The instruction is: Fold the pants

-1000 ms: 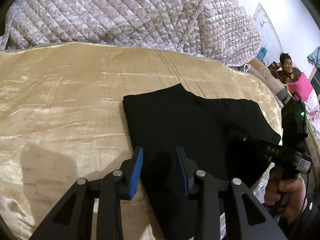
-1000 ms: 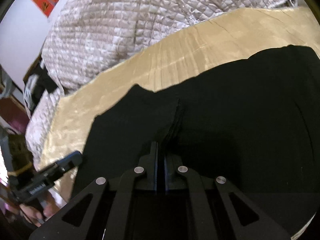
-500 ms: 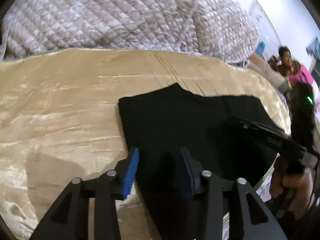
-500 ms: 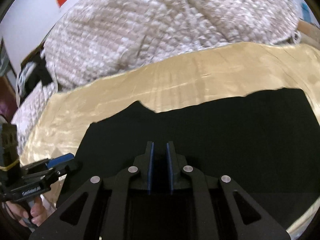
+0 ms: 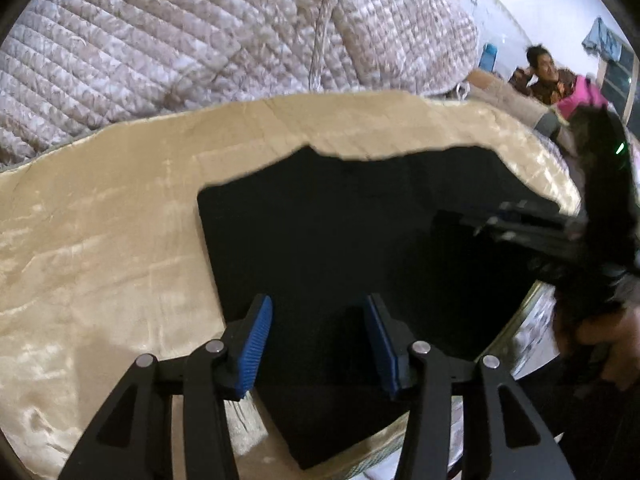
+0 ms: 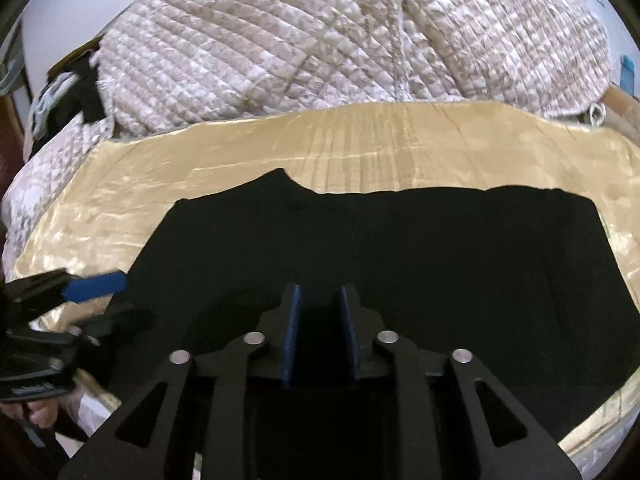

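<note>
One folded black pants, seemingly flat; two grippers, jaws just parted, empty.

Both wrist cams are looking down, close over the black pants; each is catching the other gripper at frame edge; sharing gold sheet, quilt.

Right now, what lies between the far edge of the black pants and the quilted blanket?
Only a bare stretch of the shiny gold cloth. Both wrist views show nothing on it between the black pants and the quilted blanket.
</note>
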A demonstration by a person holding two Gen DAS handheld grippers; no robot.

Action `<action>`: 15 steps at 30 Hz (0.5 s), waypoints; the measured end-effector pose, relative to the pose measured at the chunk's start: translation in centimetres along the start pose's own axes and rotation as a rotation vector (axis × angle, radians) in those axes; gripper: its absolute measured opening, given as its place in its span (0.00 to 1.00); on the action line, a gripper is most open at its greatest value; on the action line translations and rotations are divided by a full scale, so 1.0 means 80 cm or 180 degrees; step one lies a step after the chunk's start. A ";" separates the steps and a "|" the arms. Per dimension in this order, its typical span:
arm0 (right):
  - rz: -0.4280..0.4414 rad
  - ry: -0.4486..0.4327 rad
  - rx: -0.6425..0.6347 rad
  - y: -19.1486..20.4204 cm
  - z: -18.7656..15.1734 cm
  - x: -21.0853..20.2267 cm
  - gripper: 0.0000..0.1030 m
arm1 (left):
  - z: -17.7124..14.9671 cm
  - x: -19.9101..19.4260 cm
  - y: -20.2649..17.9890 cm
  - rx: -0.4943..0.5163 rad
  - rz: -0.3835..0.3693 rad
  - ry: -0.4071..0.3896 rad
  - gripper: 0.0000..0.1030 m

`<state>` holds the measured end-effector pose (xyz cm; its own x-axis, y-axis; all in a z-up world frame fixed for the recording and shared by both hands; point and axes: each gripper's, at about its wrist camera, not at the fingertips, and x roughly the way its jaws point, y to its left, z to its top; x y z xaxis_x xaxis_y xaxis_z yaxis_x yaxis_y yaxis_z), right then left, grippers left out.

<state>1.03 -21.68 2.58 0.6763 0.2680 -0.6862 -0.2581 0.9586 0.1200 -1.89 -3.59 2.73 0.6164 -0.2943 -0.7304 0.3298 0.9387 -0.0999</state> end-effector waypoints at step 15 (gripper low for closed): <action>-0.0219 0.0077 -0.0017 -0.009 -0.008 -0.001 0.39 | -0.005 -0.001 -0.013 0.0187 0.0086 -0.0093 0.56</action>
<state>0.72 -22.48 2.10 0.6756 0.1991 -0.7099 -0.2155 0.9741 0.0682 -2.58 -4.49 2.58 0.6460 -0.2748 -0.7121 0.3535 0.9346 -0.0399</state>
